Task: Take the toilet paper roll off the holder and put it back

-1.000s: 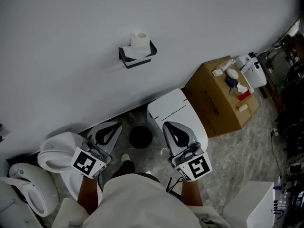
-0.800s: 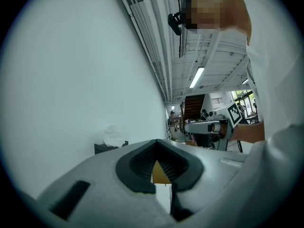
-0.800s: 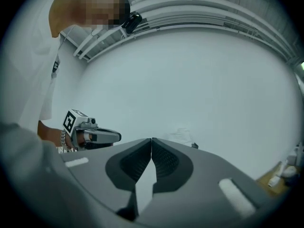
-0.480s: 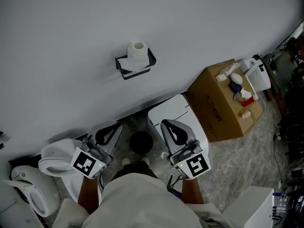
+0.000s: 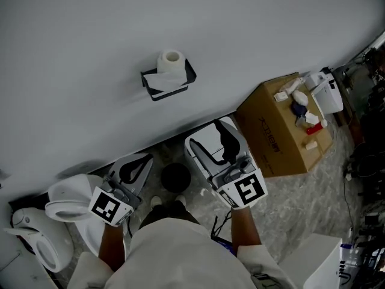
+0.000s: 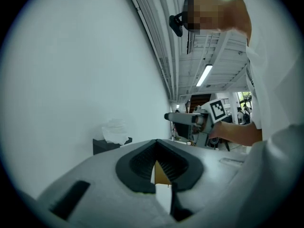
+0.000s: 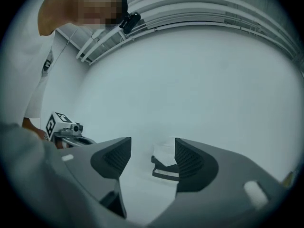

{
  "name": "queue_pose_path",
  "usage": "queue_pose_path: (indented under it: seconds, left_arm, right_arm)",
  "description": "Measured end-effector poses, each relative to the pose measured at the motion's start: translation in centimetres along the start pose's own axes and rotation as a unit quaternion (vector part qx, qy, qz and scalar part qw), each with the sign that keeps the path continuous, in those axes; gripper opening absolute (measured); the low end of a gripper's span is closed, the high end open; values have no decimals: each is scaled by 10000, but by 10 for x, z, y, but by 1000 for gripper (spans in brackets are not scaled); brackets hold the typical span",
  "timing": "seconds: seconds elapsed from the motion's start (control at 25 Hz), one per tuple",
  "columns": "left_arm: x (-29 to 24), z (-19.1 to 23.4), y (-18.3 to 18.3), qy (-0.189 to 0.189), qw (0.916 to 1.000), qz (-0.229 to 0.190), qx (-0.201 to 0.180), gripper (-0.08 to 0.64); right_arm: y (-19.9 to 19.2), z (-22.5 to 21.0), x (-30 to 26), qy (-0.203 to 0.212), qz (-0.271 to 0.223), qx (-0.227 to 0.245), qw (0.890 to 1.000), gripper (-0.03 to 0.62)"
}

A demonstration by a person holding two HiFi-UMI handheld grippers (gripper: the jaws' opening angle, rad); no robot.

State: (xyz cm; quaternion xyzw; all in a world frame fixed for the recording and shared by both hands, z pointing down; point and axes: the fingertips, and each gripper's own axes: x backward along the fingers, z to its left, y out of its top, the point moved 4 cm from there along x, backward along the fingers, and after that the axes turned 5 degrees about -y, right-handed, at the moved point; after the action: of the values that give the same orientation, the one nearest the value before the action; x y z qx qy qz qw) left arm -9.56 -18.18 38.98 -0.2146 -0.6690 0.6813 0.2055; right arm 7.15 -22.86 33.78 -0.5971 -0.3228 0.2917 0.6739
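A white toilet paper roll (image 5: 171,61) stands upright on a black wall holder (image 5: 169,82), with a loose sheet hanging into it. My right gripper (image 5: 210,138) points at the wall below the holder; its jaws have just been opening and stand open with nothing between them. In the right gripper view the roll (image 7: 165,151) and holder (image 7: 163,173) show between the jaws of my right gripper (image 7: 152,151), still some way ahead. My left gripper (image 5: 137,164) hangs back at the lower left, shut and empty. The left gripper view shows my left gripper (image 6: 156,148) with the roll (image 6: 114,129) far off to the left.
A white toilet cistern (image 5: 201,138) sits under my right gripper. A toilet bowl (image 5: 67,198) is at the lower left, a black round object (image 5: 175,176) on the floor between them. A cardboard box (image 5: 280,128) with small items stands right, against the wall.
My right gripper has moved forward toward the wall and its jaws have opened from shut. My left gripper has moved forward a little and stays shut.
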Motion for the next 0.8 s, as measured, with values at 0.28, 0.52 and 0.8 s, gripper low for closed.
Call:
queue_pose_path:
  seconds: [0.28, 0.52, 0.8]
  left_arm:
    - [3, 24, -14, 159, 9997, 85, 159, 2]
    - [9, 36, -19, 291, 9991, 93, 277, 2]
    - [13, 45, -26, 351, 9988, 147, 296, 2]
  right_arm:
    - [-13, -40, -108, 101, 280, 291, 9991, 330]
    - [-38, -61, -174, -8, 701, 421, 9966, 344]
    - [-68, -69, -219, -52, 1167, 496, 9919, 354]
